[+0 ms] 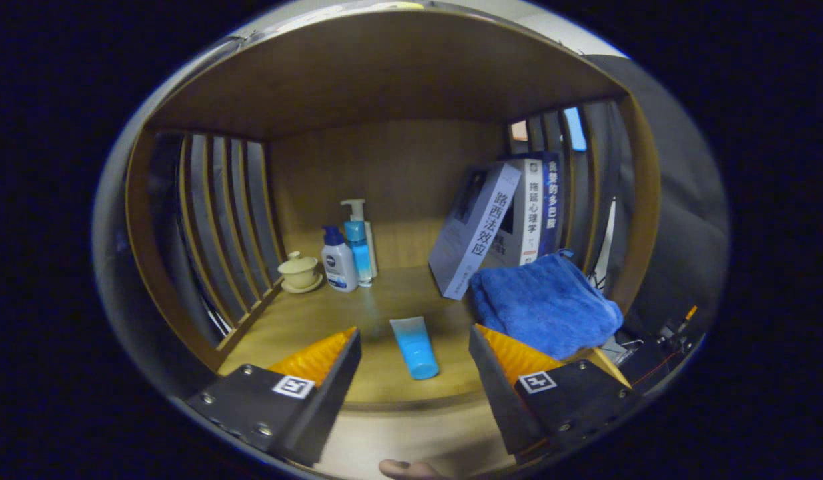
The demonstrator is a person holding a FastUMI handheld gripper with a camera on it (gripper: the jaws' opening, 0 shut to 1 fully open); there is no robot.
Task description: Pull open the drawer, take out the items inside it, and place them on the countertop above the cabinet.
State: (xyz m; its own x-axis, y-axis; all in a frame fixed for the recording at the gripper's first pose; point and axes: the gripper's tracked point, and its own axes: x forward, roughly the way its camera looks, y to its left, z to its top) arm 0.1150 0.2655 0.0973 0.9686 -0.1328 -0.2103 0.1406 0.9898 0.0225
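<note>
My gripper (414,337) stands open, its two fingers wide apart and nothing held. Between them, lying flat on the wooden countertop (358,313) near its front edge, is a light blue tube (414,347) with its cap toward me. The countertop sits inside a wooden shelf bay with a board overhead. The drawer itself is below the fingers and out of sight.
A folded blue towel (544,303) lies just beyond the right finger. Behind it lean some books (501,223). At the back left stand a lidded cup on a saucer (300,272), a small pump bottle (337,260) and a taller one (358,243). Slatted walls close both sides.
</note>
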